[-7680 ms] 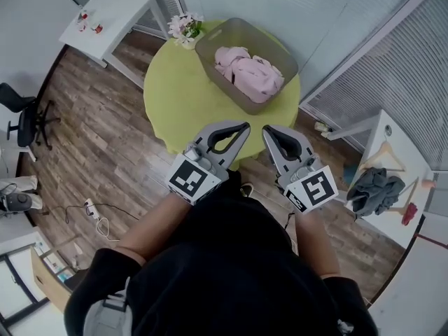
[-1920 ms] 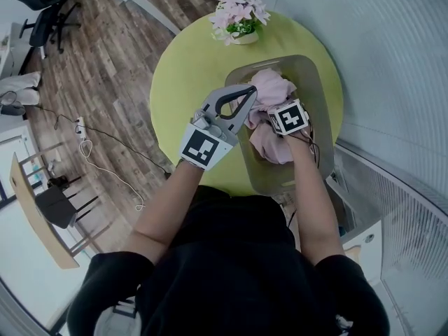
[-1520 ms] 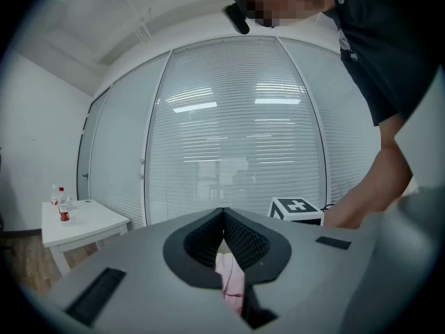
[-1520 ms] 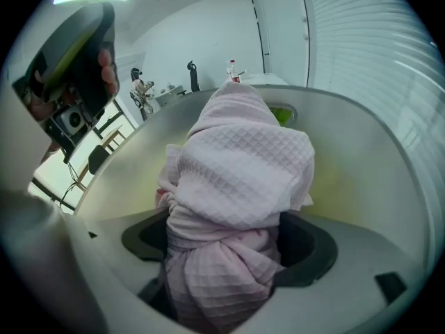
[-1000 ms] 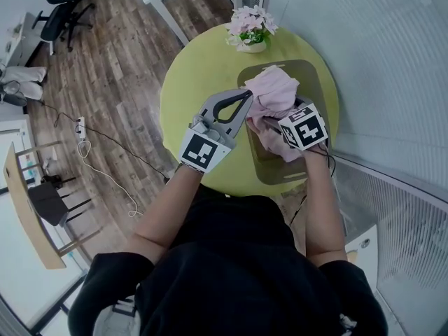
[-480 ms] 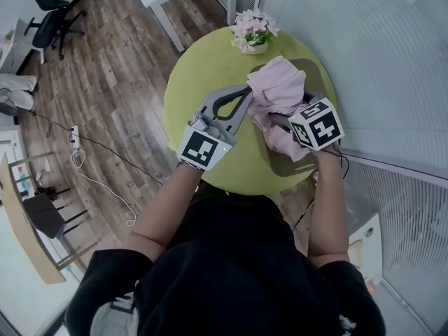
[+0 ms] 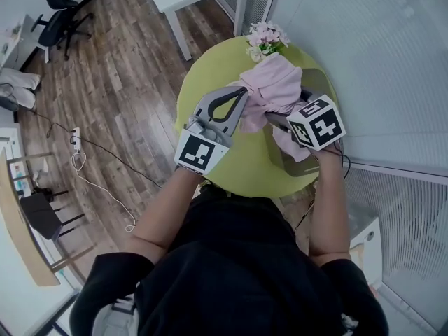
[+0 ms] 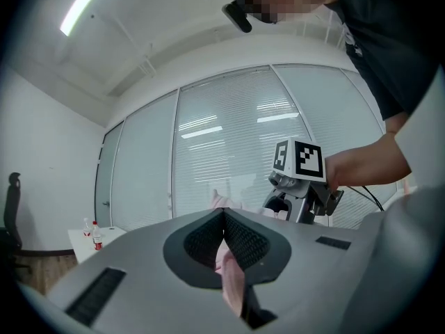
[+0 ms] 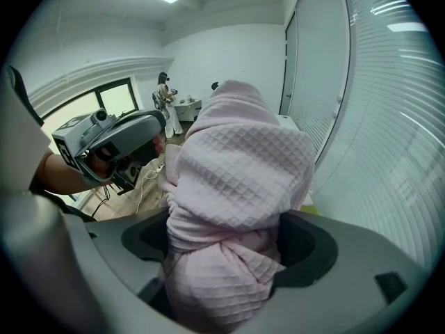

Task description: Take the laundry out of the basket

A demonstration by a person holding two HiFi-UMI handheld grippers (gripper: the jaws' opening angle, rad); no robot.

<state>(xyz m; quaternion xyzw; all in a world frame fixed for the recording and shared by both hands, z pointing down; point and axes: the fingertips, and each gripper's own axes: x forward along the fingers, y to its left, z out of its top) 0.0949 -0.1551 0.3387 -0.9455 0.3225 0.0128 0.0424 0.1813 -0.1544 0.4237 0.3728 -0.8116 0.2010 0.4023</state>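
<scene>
Two hand-held grippers held the pink laundry (image 7: 274, 88): the right hand-held gripper (image 9: 224, 236) was clamped round a thick bunch, the left hand-held gripper (image 8: 224, 218) pinched a thin fold. A second earlier that cloth sagged into the basket (image 7: 319, 84) below the right one; it had since risen mostly out, so the lift-out looked nearly done.
</scene>
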